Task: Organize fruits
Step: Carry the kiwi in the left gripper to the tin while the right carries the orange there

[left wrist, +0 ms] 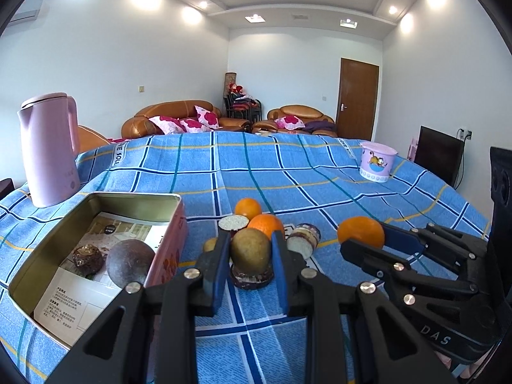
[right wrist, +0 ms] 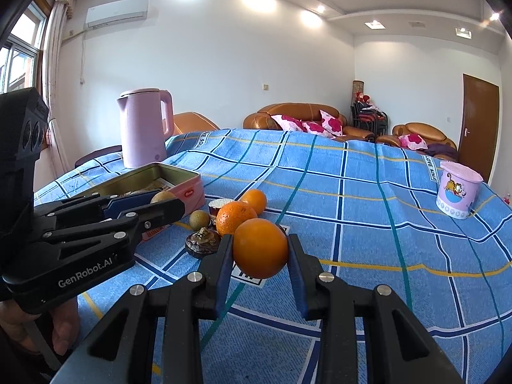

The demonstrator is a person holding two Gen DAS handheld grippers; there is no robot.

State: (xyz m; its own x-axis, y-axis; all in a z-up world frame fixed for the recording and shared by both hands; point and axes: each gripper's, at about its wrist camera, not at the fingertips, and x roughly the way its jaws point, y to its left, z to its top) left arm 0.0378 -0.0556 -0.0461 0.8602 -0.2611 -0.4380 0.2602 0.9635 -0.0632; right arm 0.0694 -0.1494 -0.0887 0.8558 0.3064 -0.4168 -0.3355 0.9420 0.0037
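My left gripper is shut on a brown-green kiwi, held just above the blue checked cloth. My right gripper is shut on an orange, lifted off the cloth; it also shows in the left wrist view. Two more oranges, a small green-brown fruit and cut dark-skinned fruit halves lie in a cluster behind. A pink tin at left holds a dark round fruit and a brown shrivelled one.
A pink kettle stands behind the tin at far left. A pink cartoon cup stands at the far right of the cloth-covered table. Sofas and a door lie beyond the table's far edge.
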